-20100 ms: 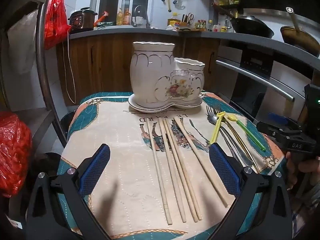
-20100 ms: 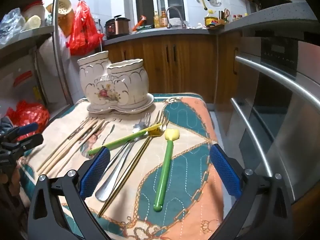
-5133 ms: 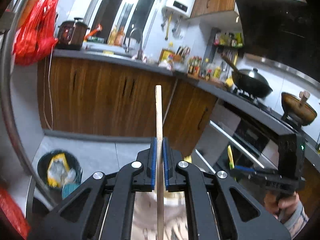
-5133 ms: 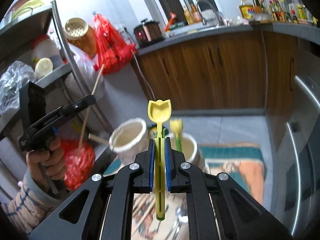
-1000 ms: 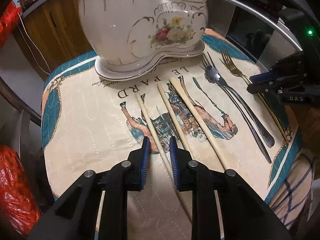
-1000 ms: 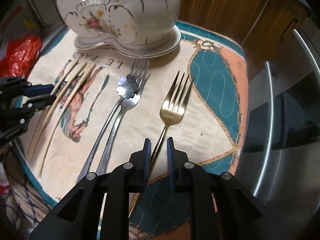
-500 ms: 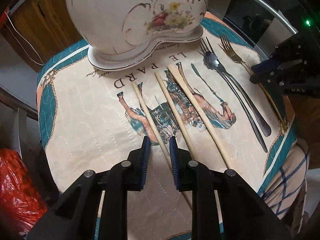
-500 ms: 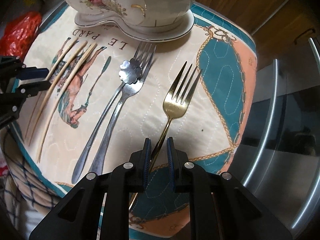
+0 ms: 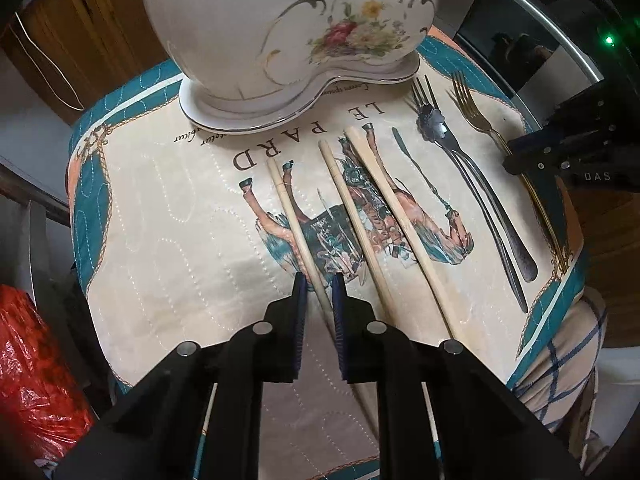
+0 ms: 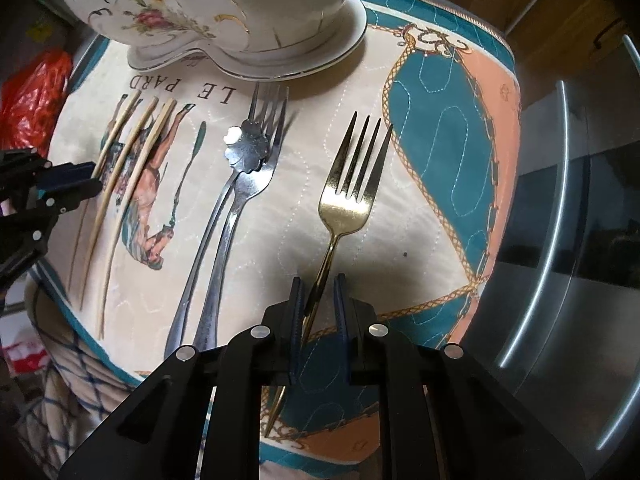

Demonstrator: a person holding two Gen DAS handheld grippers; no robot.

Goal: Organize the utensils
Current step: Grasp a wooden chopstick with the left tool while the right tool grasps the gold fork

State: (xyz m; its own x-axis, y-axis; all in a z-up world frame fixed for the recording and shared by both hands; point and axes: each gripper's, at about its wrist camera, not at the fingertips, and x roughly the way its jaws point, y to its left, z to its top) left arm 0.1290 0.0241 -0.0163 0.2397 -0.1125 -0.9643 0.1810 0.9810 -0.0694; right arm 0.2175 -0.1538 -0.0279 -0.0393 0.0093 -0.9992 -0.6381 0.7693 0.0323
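Note:
A white floral ceramic utensil holder (image 9: 288, 28) stands on its saucer at the far end of the printed cloth (image 9: 160, 220). Three wooden chopsticks lie side by side. My left gripper (image 9: 319, 286) is low over the cloth, jaws narrowly apart astride the leftmost chopstick (image 9: 294, 224), apart from it. My right gripper (image 10: 318, 292) likewise straddles the handle of the gold fork (image 10: 352, 184) with a small gap. A silver fork and a flower-ended spoon (image 10: 244, 148) lie between. The right gripper also shows in the left wrist view (image 9: 516, 162).
A steel oven front with a bar handle (image 10: 560, 240) stands right of the table. A red plastic bag (image 9: 32, 372) hangs low on the left. Wooden cabinets (image 9: 92, 32) stand behind. The cloth's near edge drops off just below both grippers.
Both grippers have come down closer to the cloth, the left around the leftmost chopstick, the right around the gold fork's handle. The utensils have not moved.

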